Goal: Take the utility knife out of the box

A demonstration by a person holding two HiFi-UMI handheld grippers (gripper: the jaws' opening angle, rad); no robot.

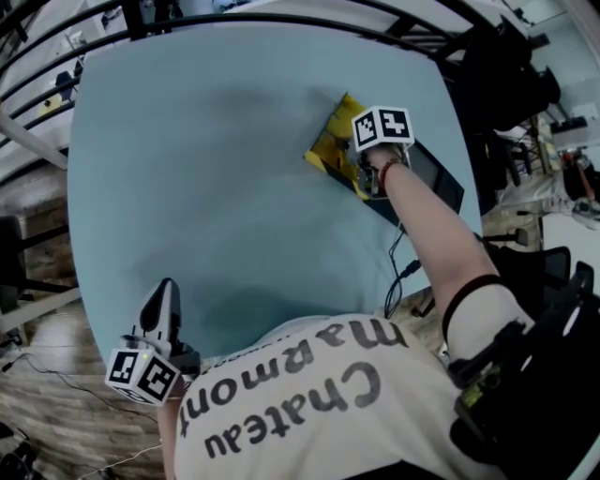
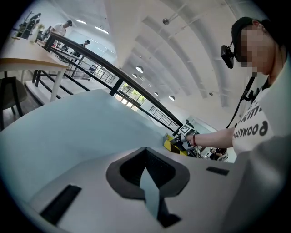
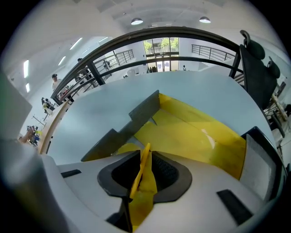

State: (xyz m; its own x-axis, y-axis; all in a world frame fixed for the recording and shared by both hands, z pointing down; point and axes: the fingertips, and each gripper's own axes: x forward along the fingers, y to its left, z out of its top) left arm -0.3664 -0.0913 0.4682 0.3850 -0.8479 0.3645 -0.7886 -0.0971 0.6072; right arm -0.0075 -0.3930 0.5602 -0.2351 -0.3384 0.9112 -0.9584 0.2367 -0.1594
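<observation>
A yellow box lies open on the pale blue table, toward its far right. In the right gripper view its yellow inside and a grey flap fill the middle. My right gripper is down at the box's near edge, shut on a thin yellow flap that stands edge-on between the jaws. No utility knife shows in any view. My left gripper rests at the table's near left edge, far from the box, with its jaws shut on nothing.
A black, flat tray-like piece lies just right of the box, seen as a dark-rimmed panel in the right gripper view. A cable hangs off the table's right edge. Black railings run behind the table.
</observation>
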